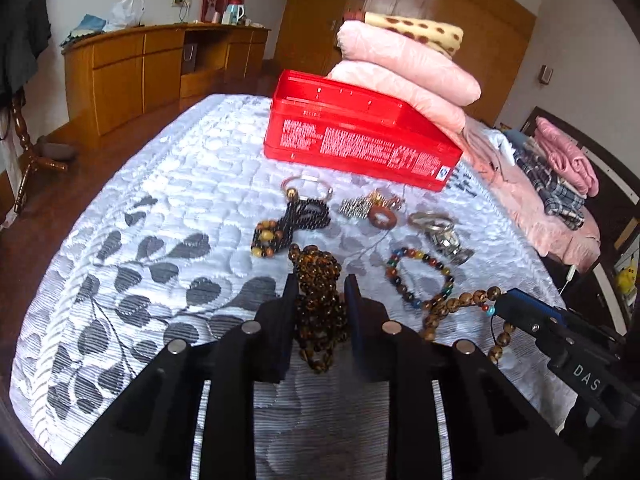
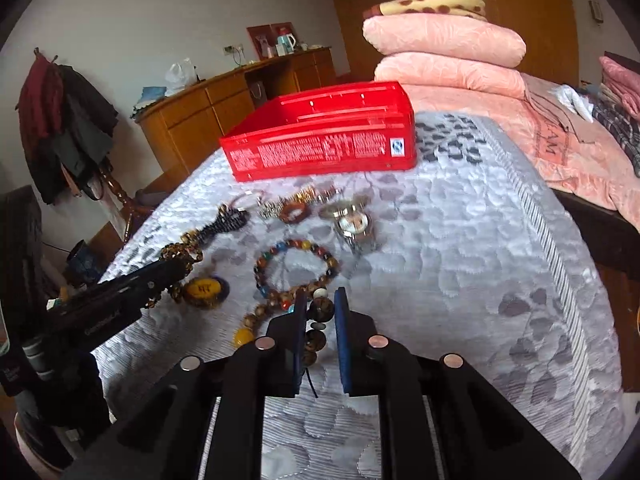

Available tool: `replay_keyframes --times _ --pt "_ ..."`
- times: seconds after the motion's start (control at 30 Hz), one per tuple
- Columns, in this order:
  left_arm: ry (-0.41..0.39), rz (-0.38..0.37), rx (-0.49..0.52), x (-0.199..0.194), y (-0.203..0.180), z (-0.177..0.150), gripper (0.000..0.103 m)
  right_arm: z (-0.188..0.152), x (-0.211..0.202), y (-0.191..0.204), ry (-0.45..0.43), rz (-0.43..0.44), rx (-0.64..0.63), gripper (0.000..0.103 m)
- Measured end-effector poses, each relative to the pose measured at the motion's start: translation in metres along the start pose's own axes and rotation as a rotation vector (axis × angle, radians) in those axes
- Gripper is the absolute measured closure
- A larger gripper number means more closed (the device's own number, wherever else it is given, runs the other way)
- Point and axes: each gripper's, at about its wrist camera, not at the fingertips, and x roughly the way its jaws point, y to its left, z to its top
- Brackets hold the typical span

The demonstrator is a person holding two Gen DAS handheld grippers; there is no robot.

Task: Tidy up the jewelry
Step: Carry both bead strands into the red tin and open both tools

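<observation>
Several pieces of jewelry lie on the bed before a red plastic box (image 1: 360,132), also in the right wrist view (image 2: 320,140). My left gripper (image 1: 320,288) has its jaws around a pile of brown tiger-eye beads (image 1: 318,304), pads close to it on both sides. My right gripper (image 2: 320,300) straddles a wooden bead strand (image 2: 316,328), the gap wider than the beads. A multicolour bead bracelet (image 1: 420,276) (image 2: 298,268), a watch (image 2: 354,224), a brown ring (image 1: 382,218) and a black beaded piece (image 1: 304,216) lie between.
The grey patterned quilt (image 1: 160,240) covers the bed. Folded pink blankets (image 1: 404,76) are stacked behind the box. A wooden dresser (image 1: 140,68) stands along the far wall. Clothes (image 1: 560,176) are heaped at the right.
</observation>
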Motion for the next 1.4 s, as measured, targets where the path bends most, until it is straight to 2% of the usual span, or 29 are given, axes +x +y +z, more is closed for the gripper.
replay_keyframes --times 0.27,0.53,0.73,0.9,1.13,1.17,1.23,1.27,1.37,1.4 --pt "-0.066 -0.055 0.029 -0.022 -0.012 0.029 0.081 0.036 -0.017 0.003 -0.051 0.030 -0.027 0.089" --pt "-0.140 -0.107 0.077 -0.019 -0.030 0.081 0.081 0.100 -0.015 0.001 -0.122 0.012 -0.100 0.089" --pt "-0.186 -0.128 0.088 0.014 -0.046 0.146 0.081 0.159 0.014 -0.005 -0.164 0.024 -0.108 0.089" --pt "-0.177 -0.126 0.076 0.061 -0.044 0.188 0.081 0.199 0.048 -0.010 -0.185 0.037 -0.105 0.089" --pt "-0.112 -0.079 0.042 0.115 -0.025 0.198 0.080 0.212 0.109 -0.026 -0.114 0.067 -0.059 0.089" --pt "-0.107 -0.069 0.040 0.118 -0.023 0.198 0.077 0.210 0.119 -0.029 -0.095 0.058 -0.056 0.088" --pt "-0.100 -0.071 0.037 0.118 -0.019 0.196 0.054 0.207 0.126 -0.031 -0.078 0.025 -0.062 0.086" --pt "-0.109 -0.069 0.039 0.115 -0.017 0.196 0.051 0.205 0.127 -0.032 -0.078 0.007 -0.072 0.080" --pt "-0.139 -0.054 0.050 0.100 -0.013 0.195 0.049 0.197 0.115 -0.031 -0.094 -0.020 -0.084 0.076" --pt "-0.152 -0.055 0.045 0.091 -0.009 0.194 0.047 0.195 0.110 -0.031 -0.103 -0.025 -0.087 0.072"
